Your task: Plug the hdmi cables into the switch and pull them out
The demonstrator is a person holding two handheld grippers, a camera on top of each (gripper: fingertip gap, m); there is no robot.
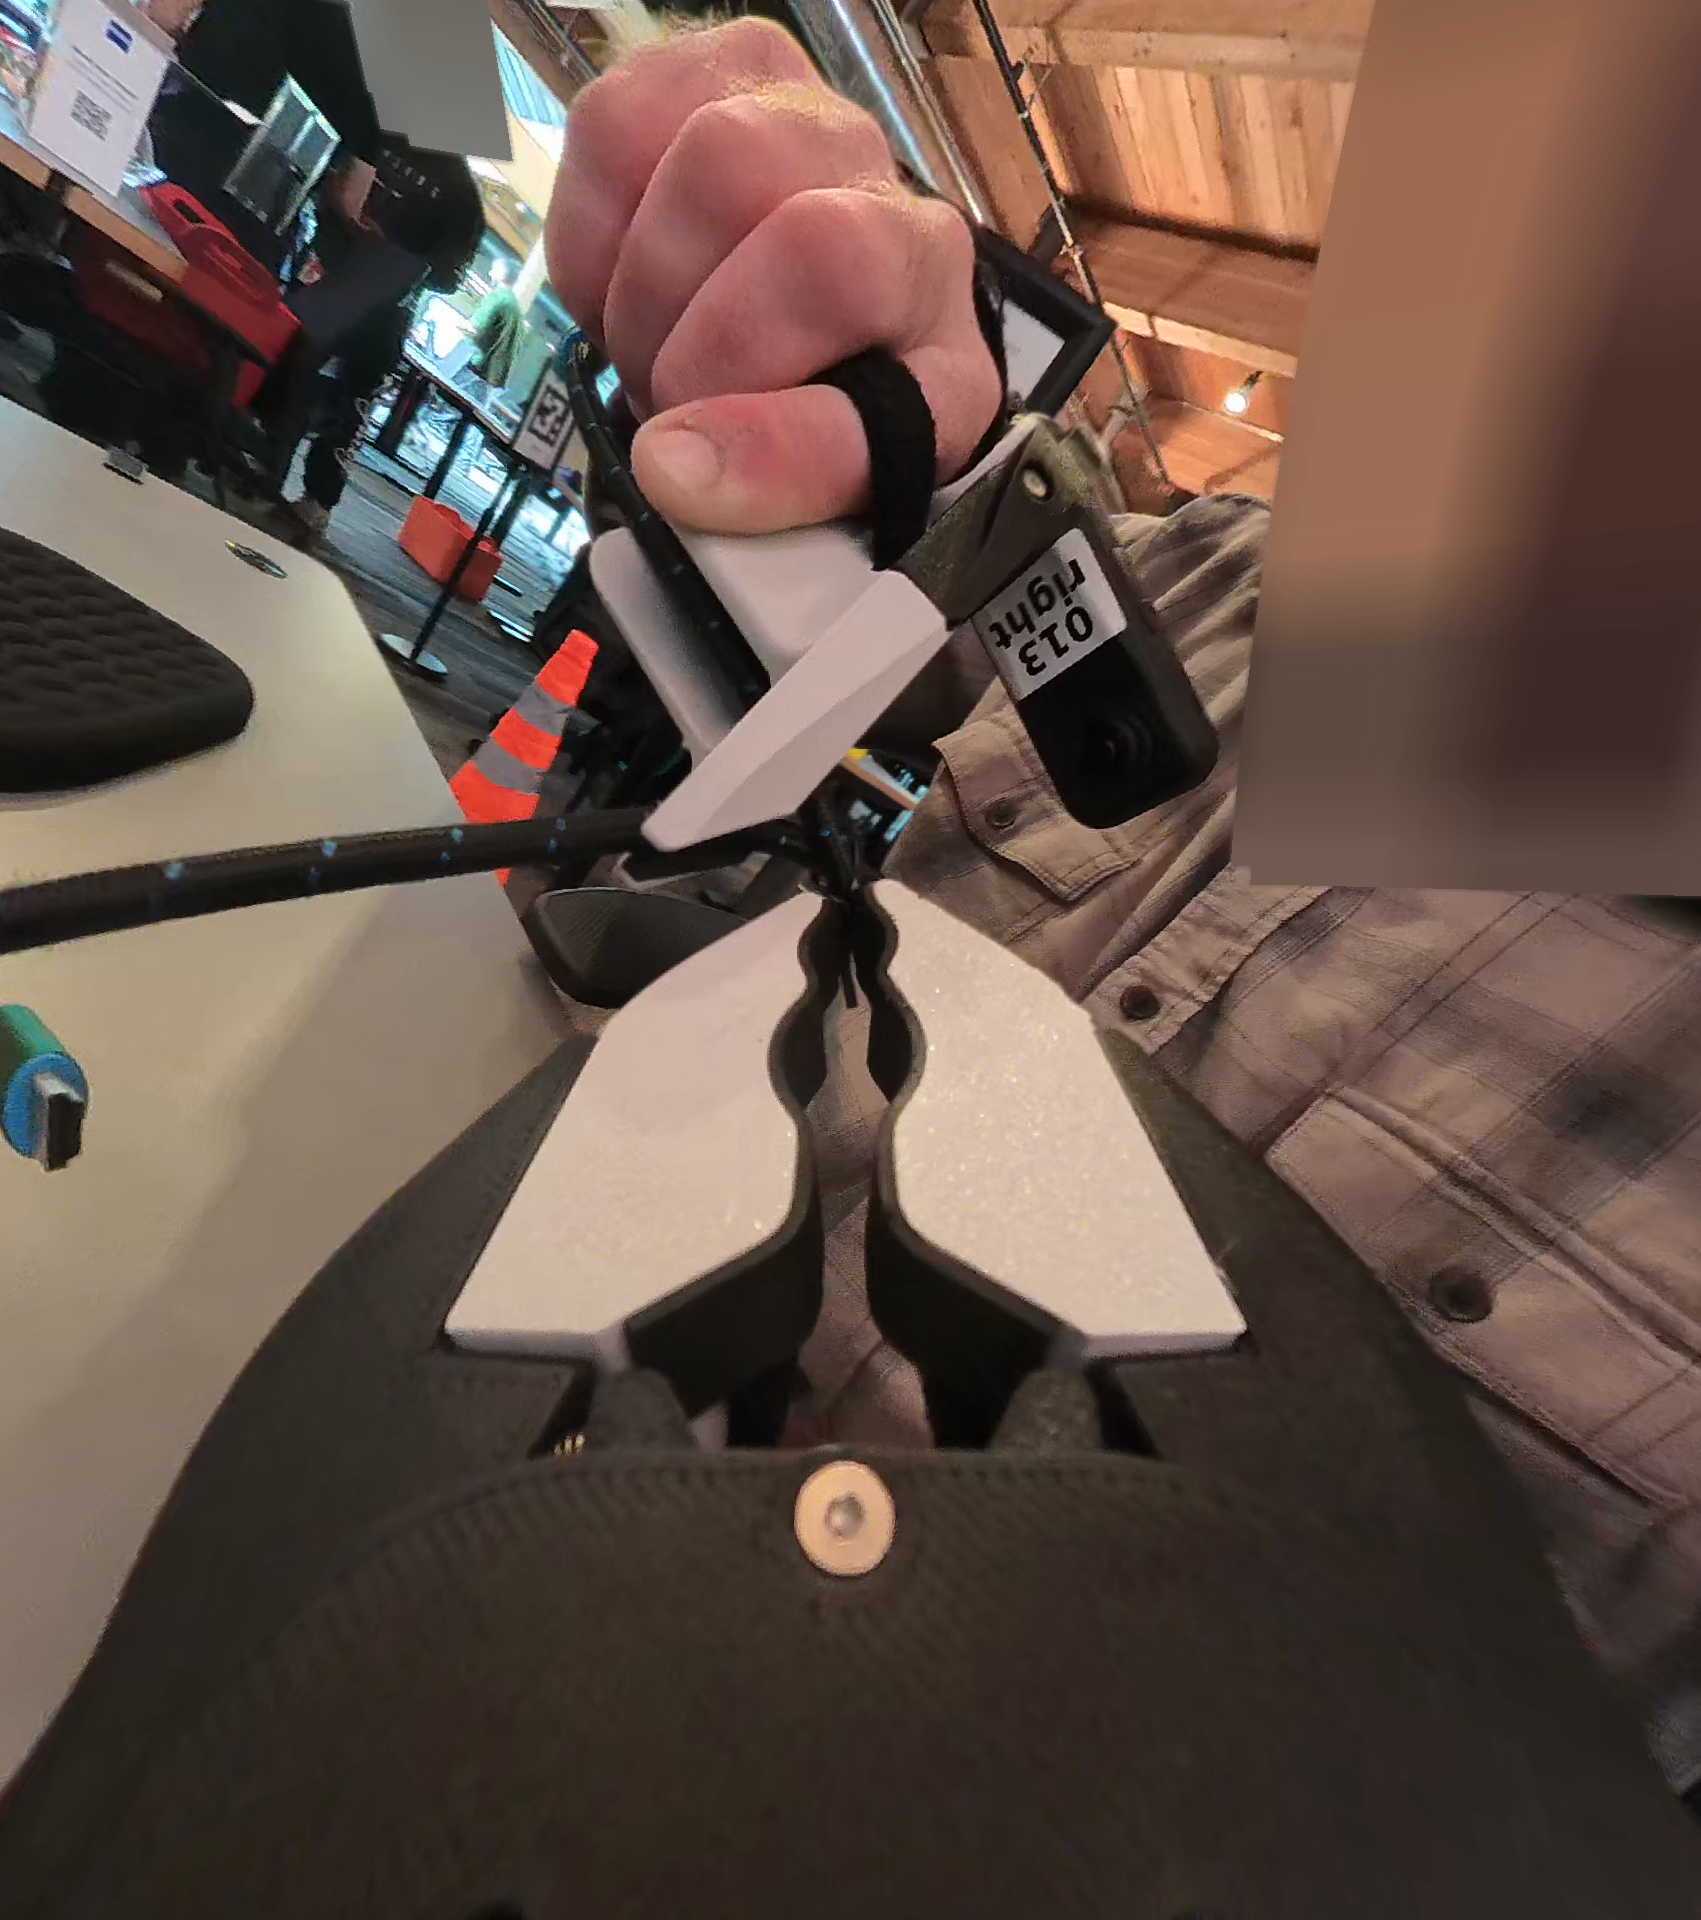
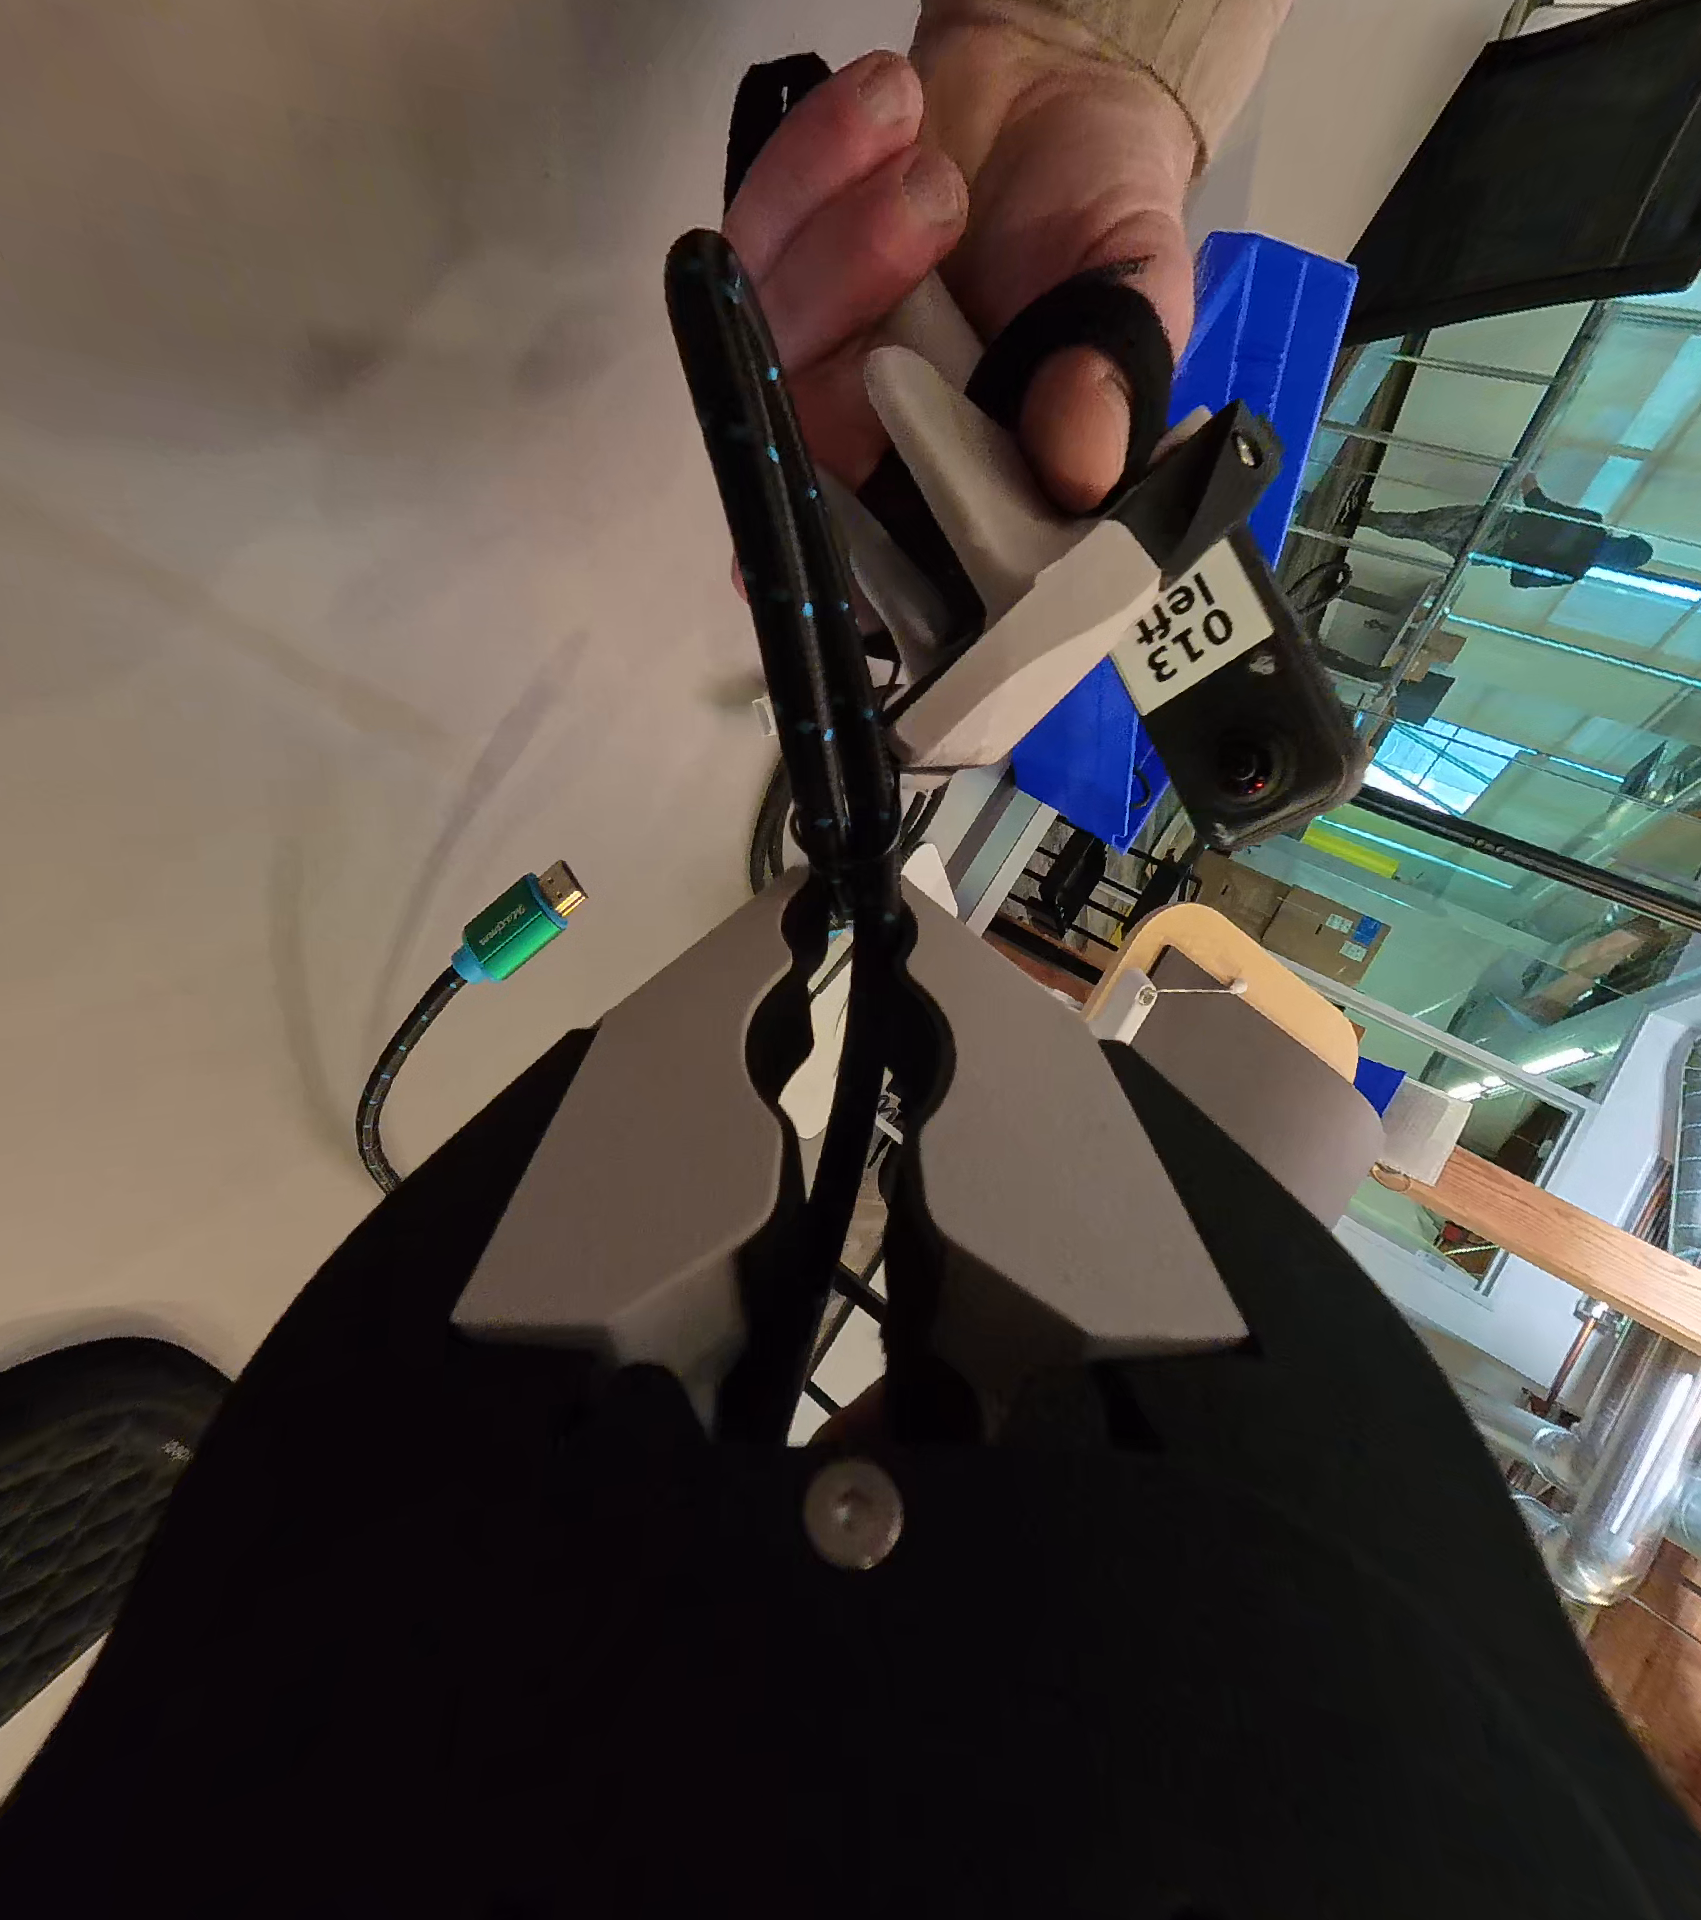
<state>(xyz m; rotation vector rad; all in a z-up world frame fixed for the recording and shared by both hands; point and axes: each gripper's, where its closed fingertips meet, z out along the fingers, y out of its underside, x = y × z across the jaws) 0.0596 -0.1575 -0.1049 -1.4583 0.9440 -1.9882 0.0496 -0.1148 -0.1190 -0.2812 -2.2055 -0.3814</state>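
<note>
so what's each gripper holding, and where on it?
Both grip the braided HDMI cable mid-length, not by a plug. Right gripper and left gripper pinch it at their tips; the green plug hangs free.

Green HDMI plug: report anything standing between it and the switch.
No switch shows in either view, so that cannot be judged. The green metal HDMI plug hangs free over the white table, nothing touching it. Left gripper and right gripper both pinch its black braided cable.

The two grippers face each other tip to tip above the table (image 1: 202, 1195), both closed on a cable (image 2: 804, 644) looped between them, its plug (image 2: 524, 925) hanging free left, near a mat (image 1: 46, 644).
</note>
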